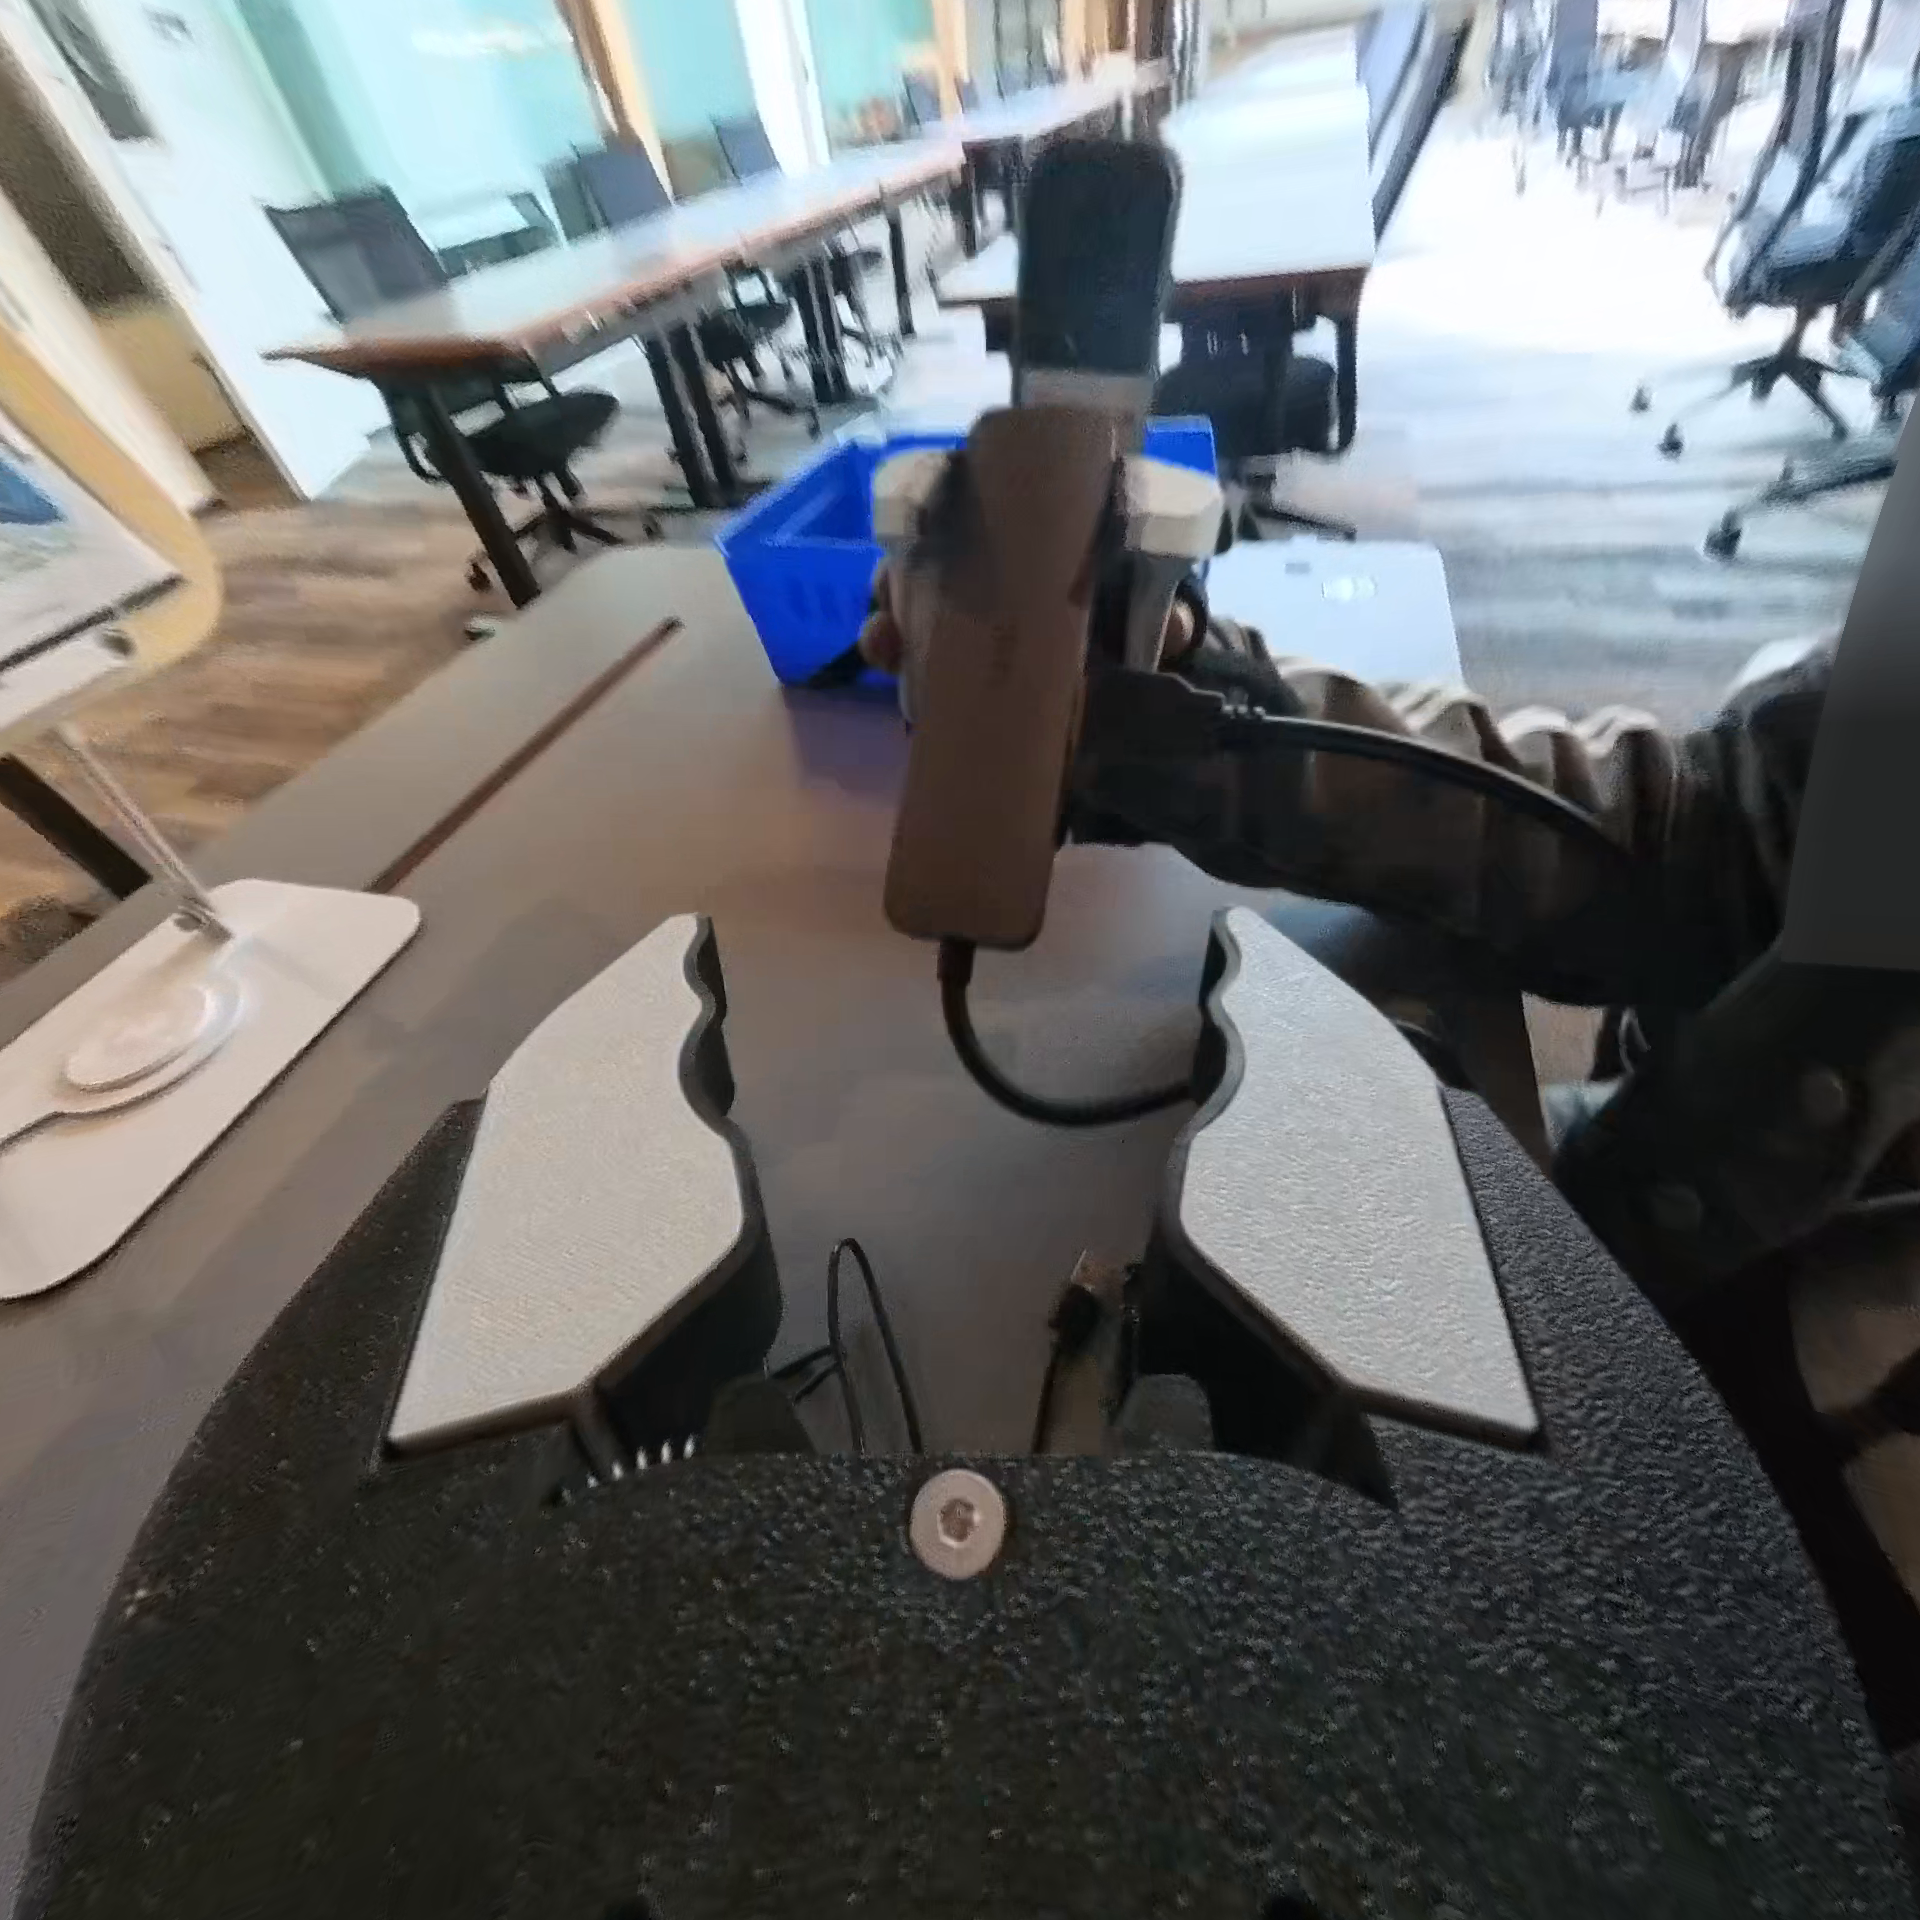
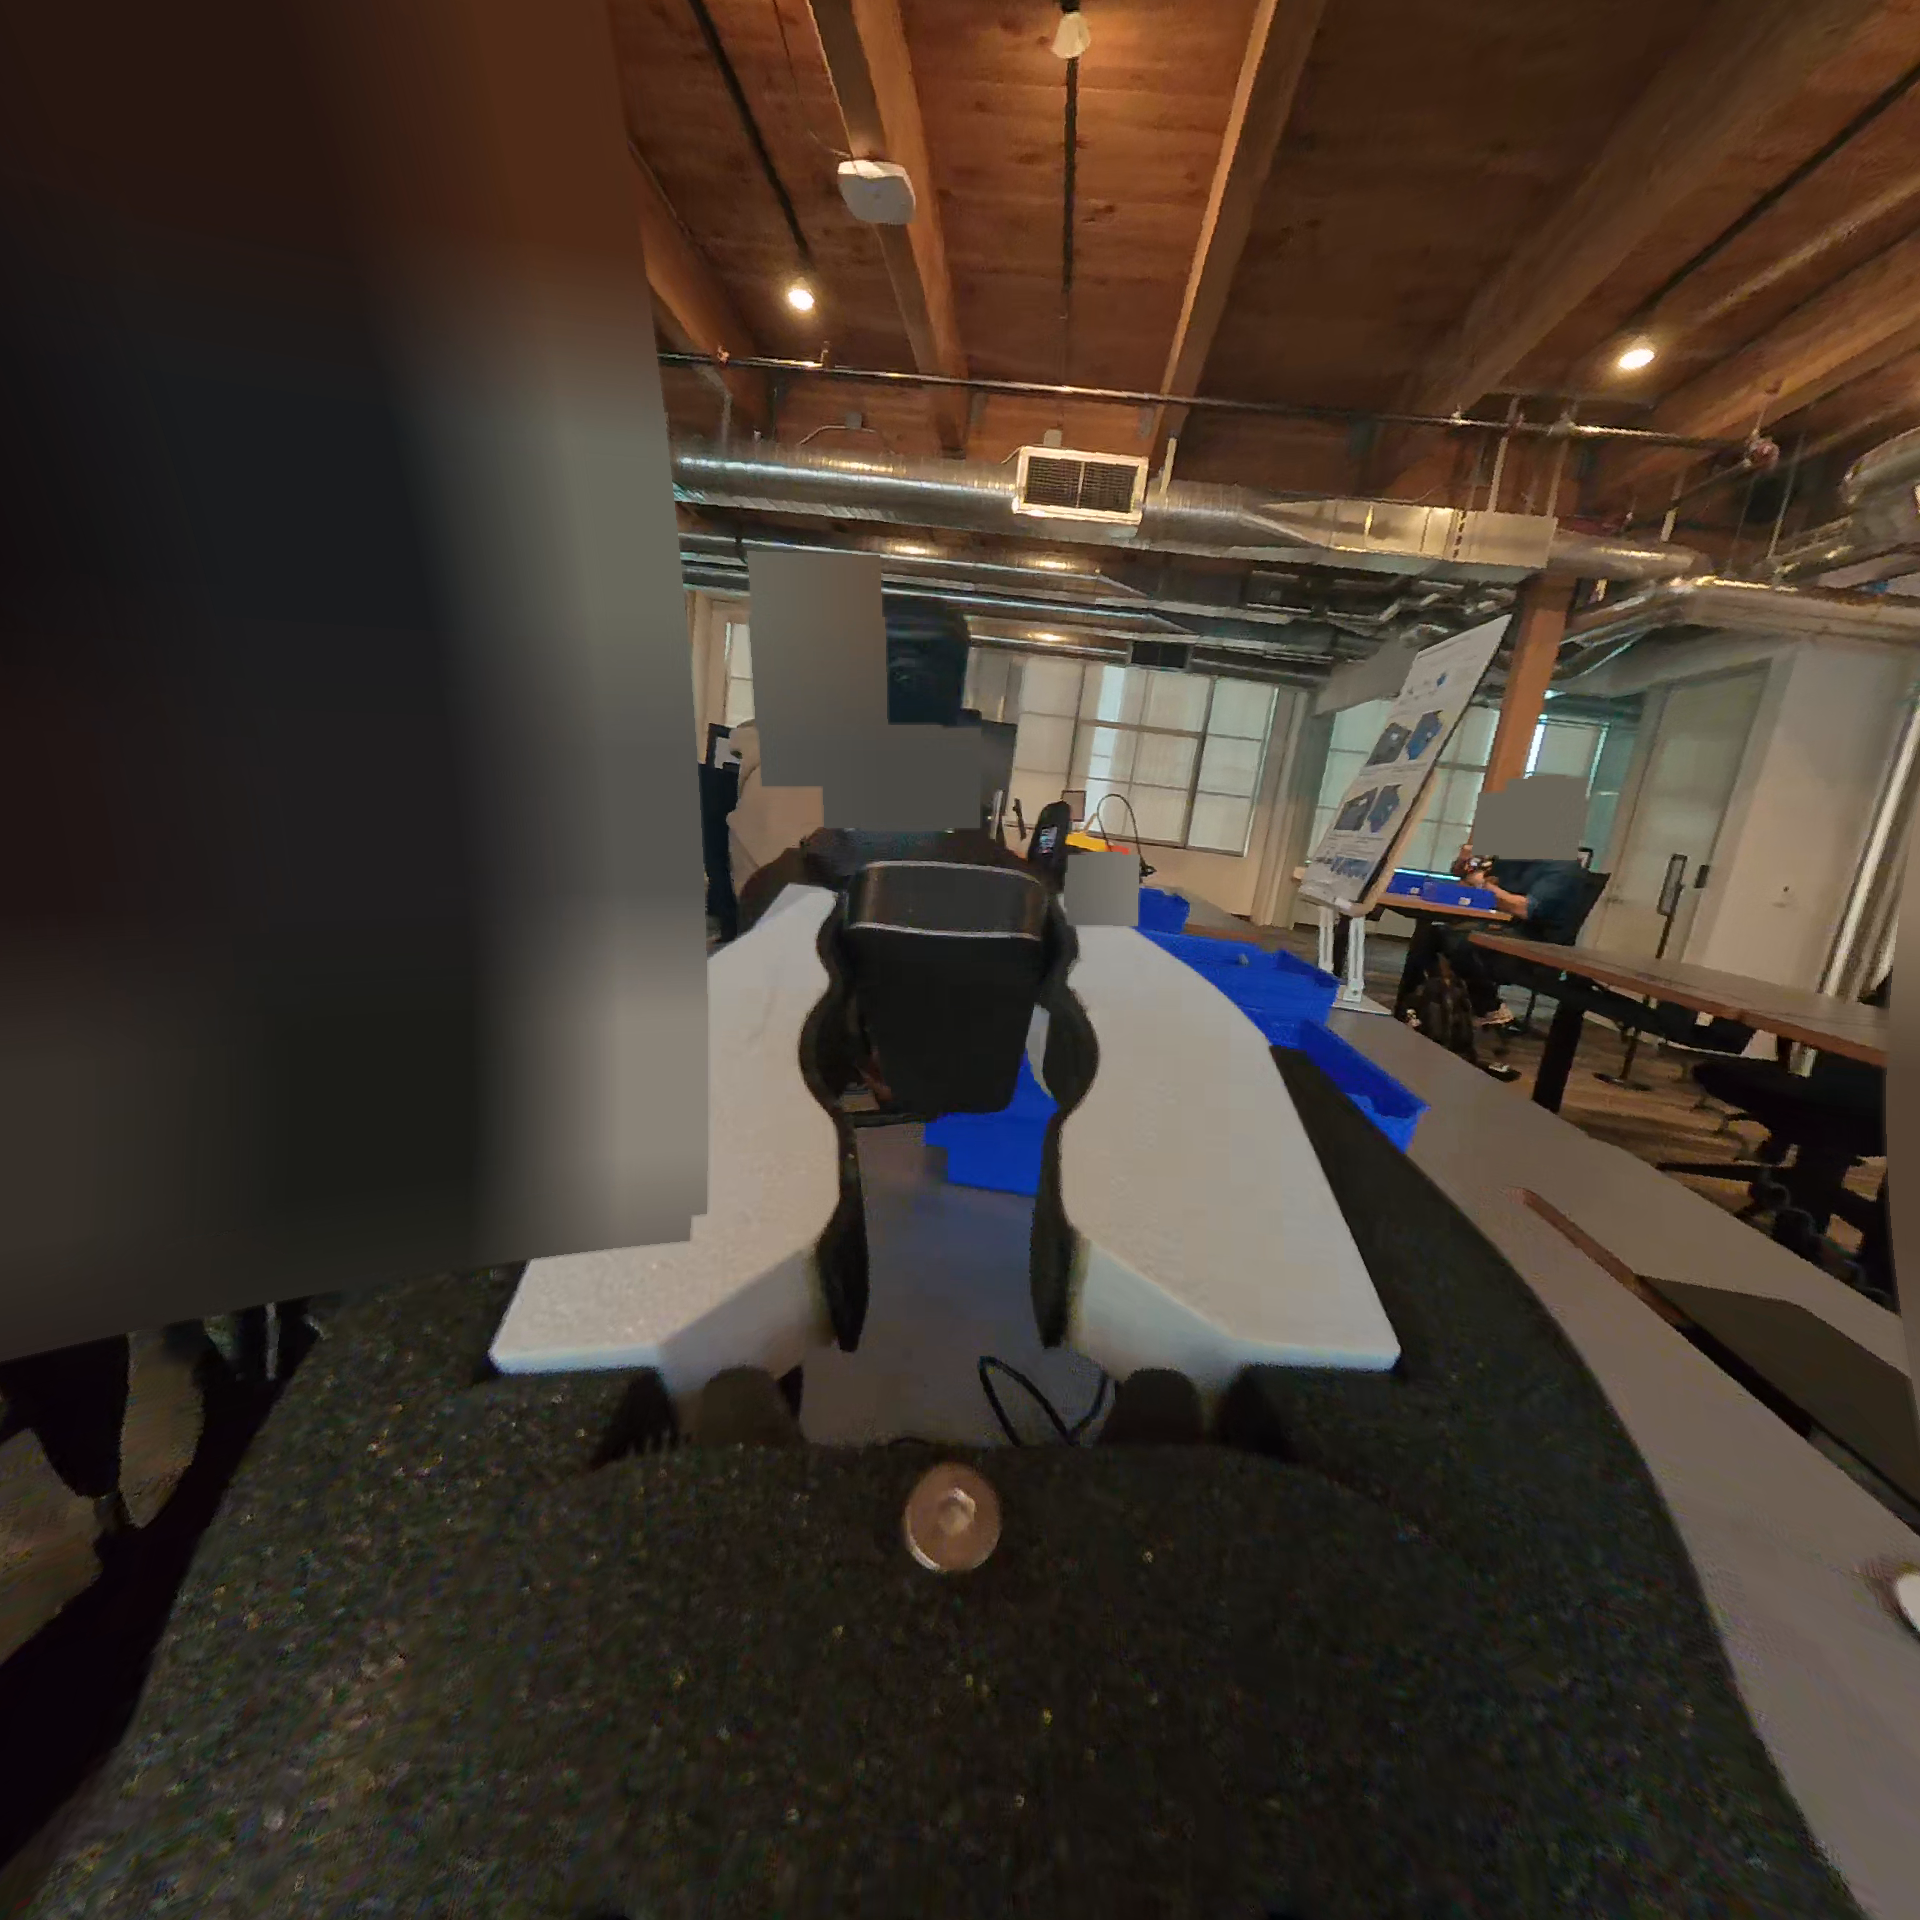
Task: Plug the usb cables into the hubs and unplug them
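No writing can be read. A poster board (image 2: 1392, 769) stands at the table's (image 2: 1662, 1226) far edge, and a sign (image 1: 62, 540) at its left edge; their print is too small.

We see our left gripper (image 1: 961, 1049) near the bottom, its two pale fingers (image 1: 592, 1174) spread apart with nothing between them. Just beyond, the right gripper (image 1: 1049, 499) clamps a dark hub (image 1: 987, 707) above the dark table (image 1: 623, 831). A black cable (image 1: 1382, 758) enters the hub's right side. A blue bin (image 1: 800, 561) sits farther back.
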Demonstrator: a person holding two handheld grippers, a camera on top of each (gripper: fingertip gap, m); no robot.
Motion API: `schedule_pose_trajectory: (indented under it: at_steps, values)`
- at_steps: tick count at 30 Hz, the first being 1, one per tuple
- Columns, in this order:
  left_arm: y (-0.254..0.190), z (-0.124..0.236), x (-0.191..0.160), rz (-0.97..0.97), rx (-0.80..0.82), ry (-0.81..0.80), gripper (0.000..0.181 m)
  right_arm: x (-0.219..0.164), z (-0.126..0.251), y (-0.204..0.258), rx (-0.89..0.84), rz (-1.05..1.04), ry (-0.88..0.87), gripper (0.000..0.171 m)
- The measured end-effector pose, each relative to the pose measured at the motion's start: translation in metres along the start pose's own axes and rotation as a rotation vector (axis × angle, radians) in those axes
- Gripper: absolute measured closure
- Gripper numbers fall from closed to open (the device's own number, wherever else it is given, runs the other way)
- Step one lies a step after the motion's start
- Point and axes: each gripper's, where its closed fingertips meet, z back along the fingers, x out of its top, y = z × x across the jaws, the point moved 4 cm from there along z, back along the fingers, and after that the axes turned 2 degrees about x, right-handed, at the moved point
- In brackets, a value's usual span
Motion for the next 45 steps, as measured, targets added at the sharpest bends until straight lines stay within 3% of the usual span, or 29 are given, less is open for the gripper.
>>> schedule_pose_trajectory:
  at_steps: [3, 7, 9, 12, 18, 23, 27, 35, 40, 42, 43, 45]
  values:
    - [-0.002, -0.016, -0.009, -0.028, -0.035, 0.107, 0.092, -0.005, -0.01, 0.002, 0.024, -0.006, 0.006, 0.138]
    - [-0.006, -0.022, -0.016, -0.044, -0.056, 0.122, 0.095, -0.011, -0.016, 0.002, 0.035, -0.018, 0.016, 0.138]
    - [-0.008, -0.021, -0.018, -0.058, -0.057, 0.11, 0.107, -0.013, -0.017, 0.001, 0.037, -0.025, 0.016, 0.138]
    - [-0.006, -0.017, -0.02, -0.105, -0.001, 0.076, 0.142, -0.017, -0.019, 0.001, 0.053, -0.039, 0.022, 0.138]
    - [-0.005, -0.001, -0.034, -0.062, 0.029, 0.158, 0.146, -0.037, -0.028, -0.001, 0.059, -0.086, 0.112, 0.138]
    - [0.013, 0.032, -0.05, 0.037, 0.179, 0.334, 0.146, -0.064, -0.031, -0.02, -0.132, -0.127, 0.267, 0.134]
    - [0.027, 0.071, -0.065, 0.14, 0.33, 0.376, 0.146, -0.087, -0.014, -0.016, -0.211, -0.14, 0.474, 0.133]
    - [0.036, 0.125, -0.086, 0.203, 0.51, 0.48, 0.146, -0.156, 0.013, 0.036, -0.056, -0.113, 1.095, 0.135]
    - [0.036, 0.132, -0.085, 0.189, 0.539, 0.484, 0.146, -0.184, 0.003, 0.043, -0.031, -0.154, 1.195, 0.136]
    - [0.035, 0.132, -0.087, 0.182, 0.54, 0.493, 0.146, -0.192, 0.002, 0.04, -0.056, -0.174, 1.223, 0.144]
    - [0.035, 0.132, -0.087, 0.181, 0.539, 0.492, 0.146, -0.193, 0.001, 0.037, -0.086, -0.187, 1.223, 0.156]
    - [0.035, 0.131, -0.087, 0.186, 0.534, 0.481, 0.146, -0.193, 0.005, 0.03, -0.176, -0.192, 1.245, 0.157]
